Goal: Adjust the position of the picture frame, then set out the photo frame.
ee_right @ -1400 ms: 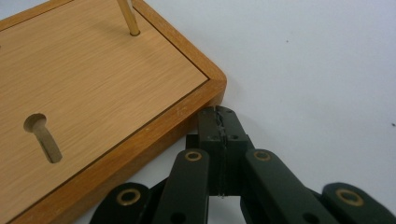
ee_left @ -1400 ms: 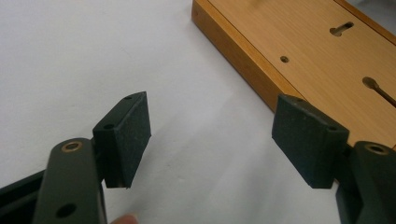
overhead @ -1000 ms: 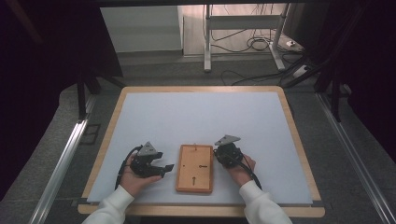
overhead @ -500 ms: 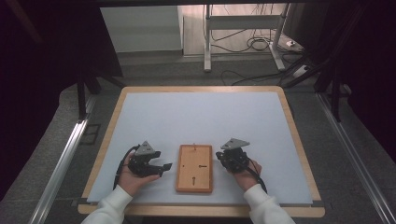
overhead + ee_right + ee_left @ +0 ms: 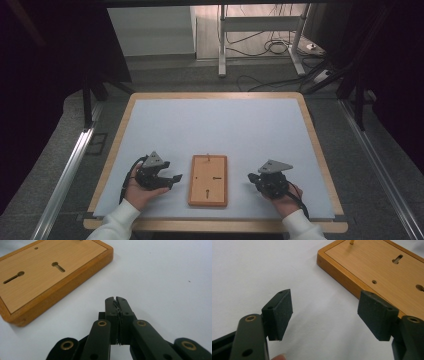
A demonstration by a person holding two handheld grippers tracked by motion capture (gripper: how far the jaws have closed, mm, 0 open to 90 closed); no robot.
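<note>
A wooden board point(image 5: 208, 180) lies flat on the white mat point(image 5: 220, 125), near the mat's front edge and between the two grippers. No writing, brand or label can be read on the board, the mat or the grippers. The board's face carries two keyhole slots point(image 5: 58, 267), a few small holes point(image 5: 374, 282) and a thin brass pin point(image 5: 207, 156) standing upright near its far end. A raised darker rim runs round the face.

The left gripper point(image 5: 165, 179) rests on the mat just left of the board, apart from it, jaws spread wide with nothing between them. In the left gripper view its pads point(image 5: 281, 311) frame bare mat, and the board's long edge point(image 5: 342, 275) runs past the right-hand pad without touching it.

The right gripper point(image 5: 256, 178) sits to the right of the board, a clear strip of mat between them. Its jaws are pressed together, pad to pad, and hold nothing. In the right gripper view the board's corner point(image 5: 107, 255) lies ahead and to the left of the tips.

Beyond the board the mat is open all the way to the table's wooden rim point(image 5: 215, 95), and both sides beyond the grippers are free too.
</note>
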